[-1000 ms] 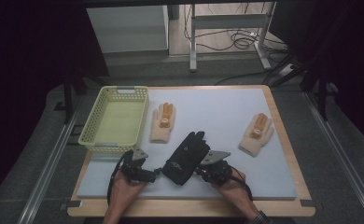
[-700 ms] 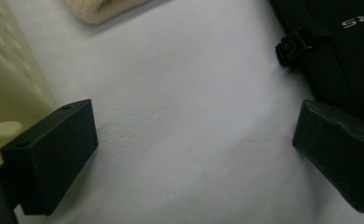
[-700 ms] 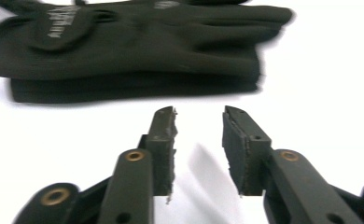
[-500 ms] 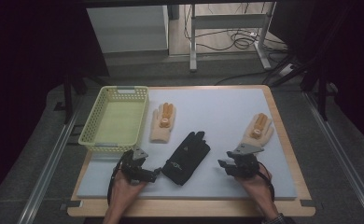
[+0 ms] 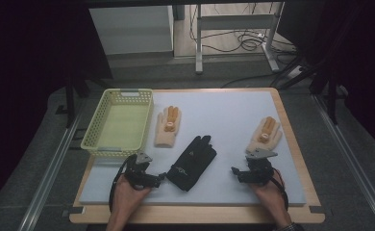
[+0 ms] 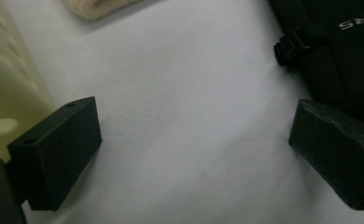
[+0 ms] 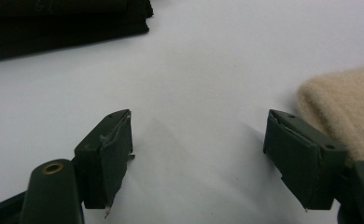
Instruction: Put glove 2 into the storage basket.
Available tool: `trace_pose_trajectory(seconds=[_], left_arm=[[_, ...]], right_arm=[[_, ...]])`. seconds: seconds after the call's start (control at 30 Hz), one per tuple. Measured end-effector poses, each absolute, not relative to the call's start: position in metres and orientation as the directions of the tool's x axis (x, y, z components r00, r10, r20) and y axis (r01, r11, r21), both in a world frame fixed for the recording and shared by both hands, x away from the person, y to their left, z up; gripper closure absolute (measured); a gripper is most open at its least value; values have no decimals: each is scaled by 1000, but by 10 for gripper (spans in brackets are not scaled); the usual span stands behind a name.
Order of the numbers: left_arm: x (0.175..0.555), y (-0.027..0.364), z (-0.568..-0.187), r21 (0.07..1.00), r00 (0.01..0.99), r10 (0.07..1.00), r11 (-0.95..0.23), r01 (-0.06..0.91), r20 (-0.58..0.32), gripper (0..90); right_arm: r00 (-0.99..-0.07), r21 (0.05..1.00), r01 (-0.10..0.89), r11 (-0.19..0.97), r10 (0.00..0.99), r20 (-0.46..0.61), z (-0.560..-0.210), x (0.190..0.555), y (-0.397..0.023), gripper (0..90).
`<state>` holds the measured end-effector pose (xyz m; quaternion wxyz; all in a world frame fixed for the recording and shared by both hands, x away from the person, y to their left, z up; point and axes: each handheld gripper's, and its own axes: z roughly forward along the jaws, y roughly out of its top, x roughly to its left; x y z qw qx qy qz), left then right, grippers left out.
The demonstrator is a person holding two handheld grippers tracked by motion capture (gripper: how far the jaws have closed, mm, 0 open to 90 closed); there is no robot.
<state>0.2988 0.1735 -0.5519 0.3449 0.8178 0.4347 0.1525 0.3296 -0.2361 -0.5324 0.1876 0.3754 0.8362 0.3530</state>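
The black glove [image 5: 192,163] lay flat at lower centre of the high view, nothing gripping it. The right gripper [image 5: 235,171] sat at lower right, just below the beige glove [image 5: 265,134], jaws spread wide on bare mat; they had just been opening, with nothing between them. A second ago that gripper was touching the black glove's right edge; now it stood well apart from it, over toward the beige one, whose cuff [image 7: 343,107] showed just beside one jaw in the right gripper view.

The left gripper [image 5: 161,177] sat at lower left, also spread and empty, the black glove's strap [image 6: 292,46] near its right-hand jaw, its place unchanged from the earlier frames. The yellow basket [image 5: 117,149] waited at upper left beside another beige glove [image 5: 168,127].

It looked like a switch of target: the black glove let go, the beige one next. That move would call for easing forward until the cuff lay between the jaws, then pinching.
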Motion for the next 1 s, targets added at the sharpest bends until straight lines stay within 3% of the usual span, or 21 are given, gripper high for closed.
trace_pose_trajectory(seconds=[0.3, 0.47, 0.67, 1.0], left_arm=[[298, 181, -549, 704, 566, 819, -347, 620, -96, 81], [290, 186, -538, 693, 555, 821, -323, 644, -134, 67], [281, 170, -518, 707, 608, 781, -348, 615, -143, 23], [300, 117, -506, 696, 678, 723, -420, 583, -132, 0]], right_arm=[[-645, 733, 494, 468, 762, -53, -533, 329, -236, 227], [-644, 732, 495, 468, 763, -53, -533, 329, -236, 224], [-642, 733, 494, 468, 764, -55, -533, 329, -236, 220], [-642, 733, 494, 469, 765, -57, -533, 329, -236, 217]])
